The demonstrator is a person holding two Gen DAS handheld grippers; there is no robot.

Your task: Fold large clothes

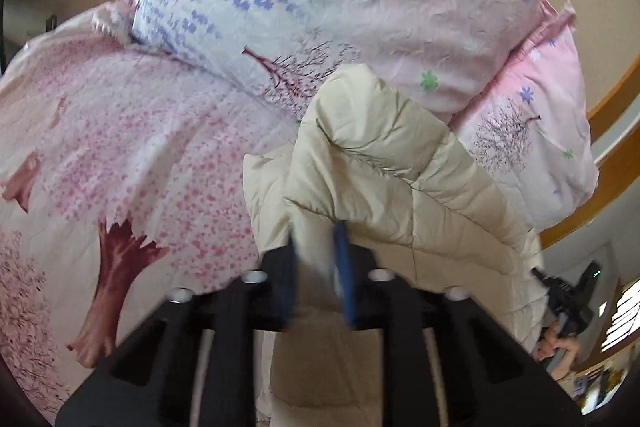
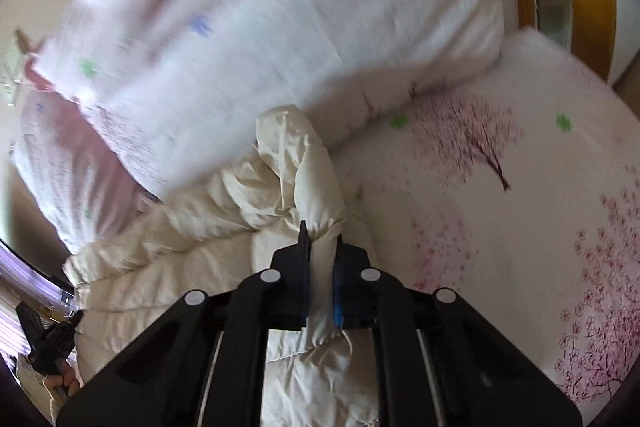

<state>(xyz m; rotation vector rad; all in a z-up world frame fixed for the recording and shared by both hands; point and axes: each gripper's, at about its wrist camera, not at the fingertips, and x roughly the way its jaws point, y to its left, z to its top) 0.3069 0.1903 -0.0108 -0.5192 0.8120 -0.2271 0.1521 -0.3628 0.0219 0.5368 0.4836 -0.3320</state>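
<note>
Left wrist view: cream jacket [image 1: 384, 163] was clamped in the left tool [image 1: 318, 251], stretching rightward to the right tool [image 2: 322, 243], also clamped on it, over the bed [image 1: 120, 147].

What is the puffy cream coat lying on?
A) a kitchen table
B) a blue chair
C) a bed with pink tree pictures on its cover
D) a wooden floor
C: the puffy cream coat rests on the bed cover printed with pink blossom trees, beside the folded quilts, while both grippers, left and right, pinch its fabric in their jaws.
</note>
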